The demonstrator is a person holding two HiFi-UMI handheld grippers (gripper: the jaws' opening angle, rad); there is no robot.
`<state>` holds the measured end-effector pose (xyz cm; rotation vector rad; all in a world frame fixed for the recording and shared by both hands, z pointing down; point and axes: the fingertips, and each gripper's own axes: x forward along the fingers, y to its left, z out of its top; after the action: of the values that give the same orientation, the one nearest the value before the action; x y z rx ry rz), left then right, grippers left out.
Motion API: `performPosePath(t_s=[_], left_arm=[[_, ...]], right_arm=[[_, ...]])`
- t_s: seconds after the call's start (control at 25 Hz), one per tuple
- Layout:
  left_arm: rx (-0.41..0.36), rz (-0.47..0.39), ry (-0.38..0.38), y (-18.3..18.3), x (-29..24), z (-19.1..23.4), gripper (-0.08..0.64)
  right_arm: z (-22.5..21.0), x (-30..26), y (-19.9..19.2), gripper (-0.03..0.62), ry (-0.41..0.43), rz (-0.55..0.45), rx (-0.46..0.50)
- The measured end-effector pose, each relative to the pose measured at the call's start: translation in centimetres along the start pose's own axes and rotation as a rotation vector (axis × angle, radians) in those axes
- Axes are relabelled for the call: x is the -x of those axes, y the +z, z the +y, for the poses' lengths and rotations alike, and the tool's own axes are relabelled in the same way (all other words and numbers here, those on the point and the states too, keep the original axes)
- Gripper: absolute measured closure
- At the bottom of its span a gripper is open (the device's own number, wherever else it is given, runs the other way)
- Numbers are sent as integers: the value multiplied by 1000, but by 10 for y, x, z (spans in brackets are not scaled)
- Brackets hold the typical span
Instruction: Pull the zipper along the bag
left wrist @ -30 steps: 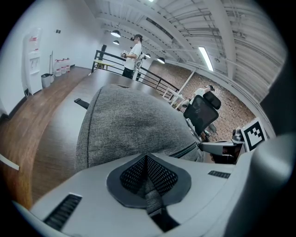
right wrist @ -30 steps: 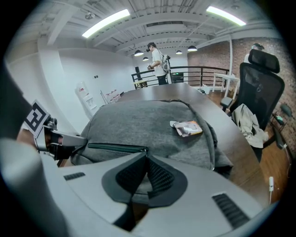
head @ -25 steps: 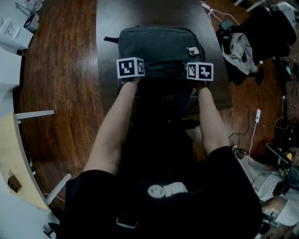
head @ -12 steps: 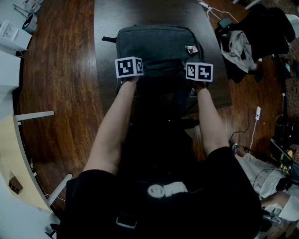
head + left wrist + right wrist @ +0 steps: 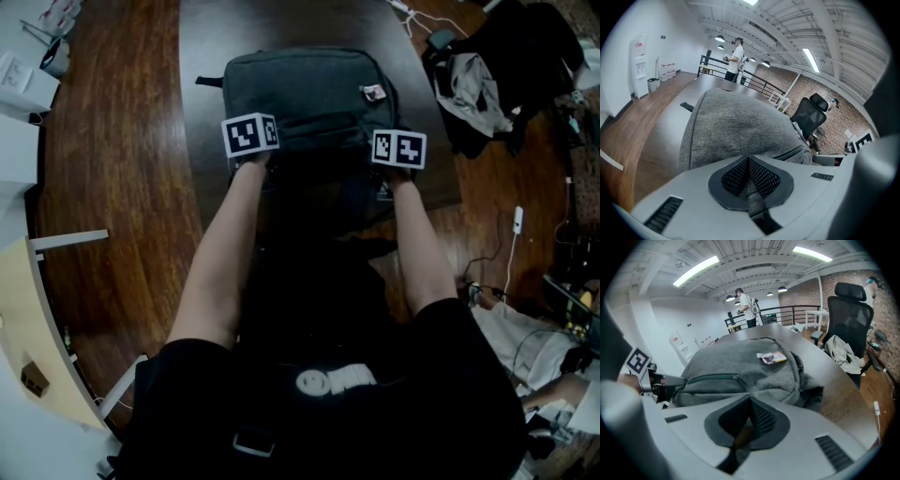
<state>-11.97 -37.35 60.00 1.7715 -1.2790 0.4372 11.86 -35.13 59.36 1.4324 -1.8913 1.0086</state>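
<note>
A grey fabric bag (image 5: 309,89) lies on a dark table (image 5: 202,141). Both grippers hold its near edge. My left gripper (image 5: 250,136) is at the bag's left; in the left gripper view its jaws (image 5: 749,161) are shut on a fold of grey bag fabric (image 5: 740,122). My right gripper (image 5: 398,150) is at the bag's right. A teal zipper line (image 5: 710,378) ends at a slider (image 5: 736,377) just ahead of the right gripper (image 5: 750,401), whose jaws have closed on the thin pull tab. A small label (image 5: 771,357) lies on top of the bag.
An office chair draped with clothes (image 5: 487,84) stands to the right of the table, with cables (image 5: 514,234) on the wooden floor near it. White furniture (image 5: 19,84) is at the far left. A person (image 5: 746,305) stands far off by a railing.
Both grippers stay at the bag's near edge. The bag and grippers sit slightly higher and further left in the head view, and the two marker cubes stand a little further apart.
</note>
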Motion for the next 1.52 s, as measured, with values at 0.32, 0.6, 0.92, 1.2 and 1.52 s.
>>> performPosePath(t_s=[0.32,0.6,0.92,1.2,1.52], left_arm=[[-3,-7,94,-21,16,-13,560],[24,-2,154,-67,37,-38,560],[33,-14,177,-140,69,-81,561],[28,-22,180,-210,100,-124,561],[26,6,177,-287,129,-159,561]], right_arm=[[-6,2,-53,584,-22,100,47],[2,31,-74,584,40,103,95],[3,79,-121,584,108,90,142],[-8,128,-185,584,149,117,151],[-20,179,-248,583,192,115,114]])
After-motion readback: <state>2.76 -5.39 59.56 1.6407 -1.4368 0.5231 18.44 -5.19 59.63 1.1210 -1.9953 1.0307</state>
